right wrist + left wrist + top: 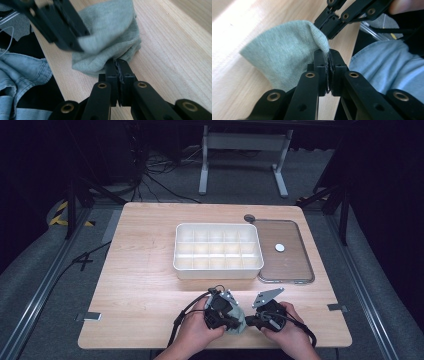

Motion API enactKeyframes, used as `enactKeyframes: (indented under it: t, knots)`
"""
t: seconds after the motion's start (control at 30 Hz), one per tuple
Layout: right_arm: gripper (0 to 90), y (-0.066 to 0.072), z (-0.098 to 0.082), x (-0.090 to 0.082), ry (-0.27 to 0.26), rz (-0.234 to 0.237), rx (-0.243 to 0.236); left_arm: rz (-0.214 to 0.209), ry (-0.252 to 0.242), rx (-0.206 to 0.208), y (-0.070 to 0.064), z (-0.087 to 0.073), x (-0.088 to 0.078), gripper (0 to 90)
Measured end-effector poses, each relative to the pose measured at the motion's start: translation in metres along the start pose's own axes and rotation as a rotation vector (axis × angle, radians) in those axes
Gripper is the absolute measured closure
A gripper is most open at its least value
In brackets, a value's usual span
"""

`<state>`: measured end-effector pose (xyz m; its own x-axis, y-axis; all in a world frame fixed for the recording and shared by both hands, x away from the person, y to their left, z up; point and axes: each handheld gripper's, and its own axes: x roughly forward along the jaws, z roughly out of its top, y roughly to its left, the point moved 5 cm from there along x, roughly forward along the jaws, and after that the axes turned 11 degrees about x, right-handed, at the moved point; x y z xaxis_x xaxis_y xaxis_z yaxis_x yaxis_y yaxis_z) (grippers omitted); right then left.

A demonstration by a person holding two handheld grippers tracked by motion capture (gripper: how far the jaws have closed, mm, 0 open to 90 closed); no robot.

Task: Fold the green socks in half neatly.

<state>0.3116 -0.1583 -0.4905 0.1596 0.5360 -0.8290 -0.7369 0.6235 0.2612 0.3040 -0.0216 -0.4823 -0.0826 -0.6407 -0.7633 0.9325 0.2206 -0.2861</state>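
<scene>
- Left gripper (231,319) is clamping fully shut on the pale green sock (238,321); in the left gripper view the jaws are pinching a thin edge of the knit (287,53) between the pads.
- Right gripper (250,321) is also closing right down on the same sock; in the right gripper view its jaws are biting a bunched fold of the fabric (110,37).
- Sock is sitting at the near edge of the wooden table (145,285), at 6 o'clock from the white divided organizer box (218,251), well apart from it.
- Key relation: both tools are gripping the sock from opposite sides, left one from 9 o'clock, right one from 3 o'clock, tips almost meeting over the cloth.
- Sock's long axis is hard to call, fabric is bunching into a short lump; it seems to be running roughly 12 to 6 in the high view.
- Neither hand is nearer, both are on it. Box is lying at 12 o'clock from both tools.
- Clear lid (285,251) is lying flat just beside the box at its 3 o'clock, so the compartments are standing open.
- Judgement: folding or tightening the sock is in hand; next move is probably turning on carrying it toward 12 o'clock into a compartment.
- Risk: thin edge grip on the left could be slipping if the two tools are pulling apart.
</scene>
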Motion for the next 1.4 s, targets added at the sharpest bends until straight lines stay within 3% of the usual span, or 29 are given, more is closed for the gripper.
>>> enactKeyframes:
  t: [0.1,0.23,0.43,0.57,0.6,0.67,0.73,0.77,0.8,0.83,0.87,0.93,0.97,1.13,1.3,1.4]
  knots:
    - [88.5,-0.003,-0.001,-0.002,0.001,-0.011,0.008,-0.029,0.017,0.01,0.0,-0.003,0.006,67.2]
    - [88.4,-0.004,0.003,-0.014,-0.037,-0.021,0.012,-0.054,0.02,0.025,-0.003,-0.003,0.009,56.0]
    - [88.6,0.013,0.017,-0.022,-0.149,0.0,-0.014,-0.055,0.008,0.013,-0.003,-0.003,0.01,55.1]
    - [88.7,0.015,0.017,-0.005,-0.116,-0.001,-0.024,-0.051,0.01,0.013,-0.005,-0.003,0.009,53.4]
    - [88.7,0.015,0.017,-0.005,-0.116,-0.001,-0.024,-0.047,0.012,0.038,-0.004,-0.003,0.005,53.4]
    - [88.8,0.01,0.013,0.001,-0.086,-0.01,-0.001,-0.049,-0.034,0.034,-0.002,-0.001,-0.008,55.0]
    - [88.8,0.008,0.01,0.004,-0.081,-0.003,0.009,-0.019,-0.106,0.013,0.003,0.002,-0.018,57.2]
    - [88.8,0.007,0.01,0.004,-0.081,-0.004,0.007,0.018,-0.132,0.005,0.008,0.003,-0.024,58.5]
    - [88.7,0.007,0.01,0.004,-0.081,-0.002,0.003,0.047,-0.133,0.002,0.011,0.003,-0.025,62.9]
    - [88.4,0.007,0.011,0.005,-0.083,0.001,-0.01,0.119,-0.098,0.015,0.017,0.001,-0.022,64.8]
    - [88.4,0.007,0.011,0.005,-0.083,0.001,-0.01,0.119,-0.098,0.015,0.017,0.001,-0.022,66.9]
    - [88.3,0.007,0.011,0.007,-0.084,0.003,-0.017,0.17,-0.001,0.053,0.022,-0.005,-0.012,70.4]
    - [88.3,0.007,0.011,0.007,-0.087,0.007,-0.018,0.195,0.033,0.05,0.024,-0.008,-0.009,73.6]
    - [84.1,0.006,0.011,0.005,-0.1,-0.003,-0.021,0.212,0.05,0.01,0.024,-0.014,-0.005,77.1]
    - [82.8,0.013,0.016,-0.01,-0.164,-0.009,-0.019,0.238,0.04,-0.048,0.02,-0.015,-0.004,77.7]
    - [82.3,0.022,0.015,-0.005,-0.138,0.014,-0.031,0.239,0.019,-0.085,0.021,-0.017,-0.005,78.1]
